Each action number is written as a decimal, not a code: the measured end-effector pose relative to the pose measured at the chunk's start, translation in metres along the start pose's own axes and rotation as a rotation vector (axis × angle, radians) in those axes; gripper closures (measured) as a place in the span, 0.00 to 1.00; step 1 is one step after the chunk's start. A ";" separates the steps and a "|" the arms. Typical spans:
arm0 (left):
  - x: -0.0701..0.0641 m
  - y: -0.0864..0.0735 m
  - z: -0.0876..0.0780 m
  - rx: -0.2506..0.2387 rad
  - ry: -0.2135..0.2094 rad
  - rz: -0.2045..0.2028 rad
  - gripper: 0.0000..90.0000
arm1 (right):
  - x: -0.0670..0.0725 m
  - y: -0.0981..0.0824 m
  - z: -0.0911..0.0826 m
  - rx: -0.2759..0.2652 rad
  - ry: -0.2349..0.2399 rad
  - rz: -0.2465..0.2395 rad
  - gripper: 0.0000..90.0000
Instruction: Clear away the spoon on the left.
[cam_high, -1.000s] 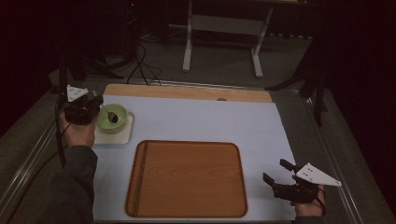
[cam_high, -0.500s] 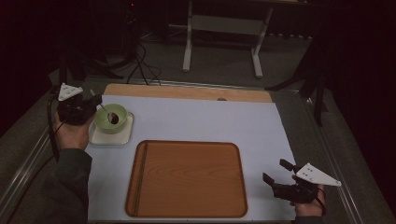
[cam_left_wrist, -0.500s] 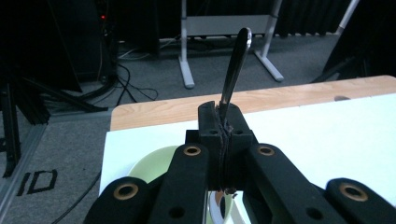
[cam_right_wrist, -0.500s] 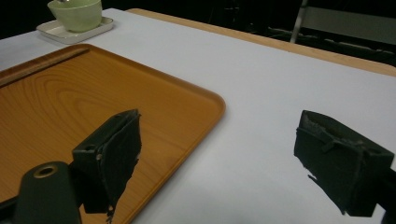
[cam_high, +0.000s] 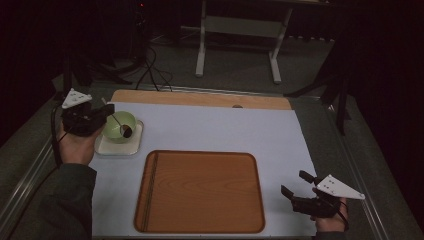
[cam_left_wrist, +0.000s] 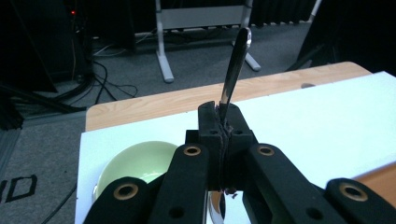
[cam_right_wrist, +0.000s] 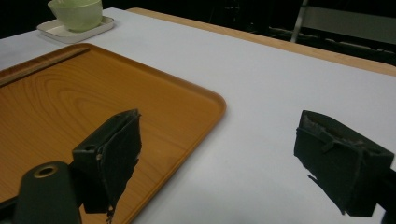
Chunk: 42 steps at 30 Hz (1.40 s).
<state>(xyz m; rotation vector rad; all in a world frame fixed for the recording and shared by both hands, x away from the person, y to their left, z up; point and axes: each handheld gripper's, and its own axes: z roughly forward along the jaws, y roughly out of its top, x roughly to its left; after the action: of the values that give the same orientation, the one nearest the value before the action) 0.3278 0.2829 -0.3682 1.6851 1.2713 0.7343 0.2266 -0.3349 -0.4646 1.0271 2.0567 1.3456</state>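
One spoon (cam_high: 116, 121) is in hand: the left gripper (cam_high: 100, 114) has its jaws clamped together on the spoon's metal handle. In the left gripper view the handle (cam_left_wrist: 234, 65) rises slantwise out from between the closed pads. In the high view the spoon's dark bowl end sits inside the one pale green bowl (cam_high: 120, 127), low against its near wall; whether it touches the bottom I cannot tell. The green bowl stands on one small white square tray (cam_high: 108, 148), at the left edge of the white table mat (cam_high: 225, 130), just beside the hand that carries the left gripper.

One wooden serving tray (cam_high: 200, 192) lies to the right of the bowl and nearer the person, close to the white tray but apart from it, with nothing on it. The right gripper (cam_high: 292, 187) hovers well apart from the spoon, near the right front corner of the mat, just beside the wooden tray's right rim. Its two jaws stand wide apart with only the mat between them, as the right gripper view shows; there the green bowl (cam_right_wrist: 77, 14) appears far off beyond the wooden tray (cam_right_wrist: 56, 102).

Past the mat runs a strip of bare wooden tabletop (cam_high: 200, 98), and beyond it one white metal stand (cam_high: 240, 30) and loose cables (cam_high: 150, 70) on the grey floor. Nothing lies between the spoon and the wooden tray.
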 end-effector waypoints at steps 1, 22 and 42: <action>-0.002 0.000 -0.001 0.003 -0.005 0.005 1.00 | 0.000 0.000 0.000 0.000 0.000 0.002 0.16; -0.045 -0.001 -0.009 0.043 -0.097 0.097 1.00 | 0.000 0.000 0.001 0.004 0.001 -0.005 0.16; -0.067 -0.011 -0.018 0.077 -0.176 0.078 1.00 | 0.001 0.000 0.001 0.006 0.004 -0.005 0.16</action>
<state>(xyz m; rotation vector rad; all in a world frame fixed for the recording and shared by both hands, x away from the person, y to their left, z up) 0.2877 0.2256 -0.3672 1.8278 1.1293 0.5742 0.2268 -0.3338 -0.4650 1.0214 2.0666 1.3407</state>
